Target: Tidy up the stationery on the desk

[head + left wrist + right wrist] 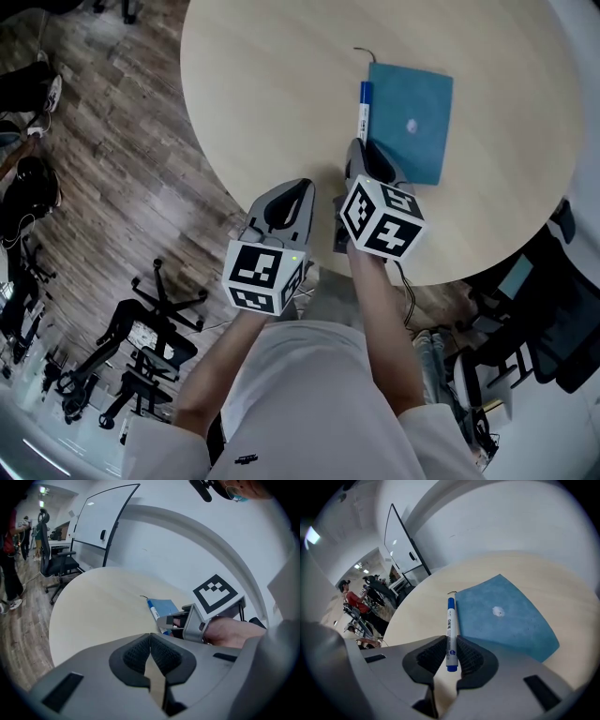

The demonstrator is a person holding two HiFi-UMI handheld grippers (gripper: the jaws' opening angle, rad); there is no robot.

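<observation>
A white marker with blue ends (364,108) lies on the round pale wooden table (272,84), along the left edge of a flat blue notebook (412,122). My right gripper (359,150) is shut on the marker's near end; in the right gripper view the marker (450,630) sits squeezed between the pads, beside the notebook (506,616). My left gripper (295,192) hovers at the table's near edge, shut with nothing in it. The left gripper view shows its pads (136,656) pressed together, with the marker (153,612) and the notebook (168,606) beyond.
A thin dark wire (363,52) curls at the notebook's far corner. Black office chairs (141,319) stand on the wood floor at left, another chair (553,309) at right. A whiteboard (108,522) stands beyond the table, with a person (9,559) nearby.
</observation>
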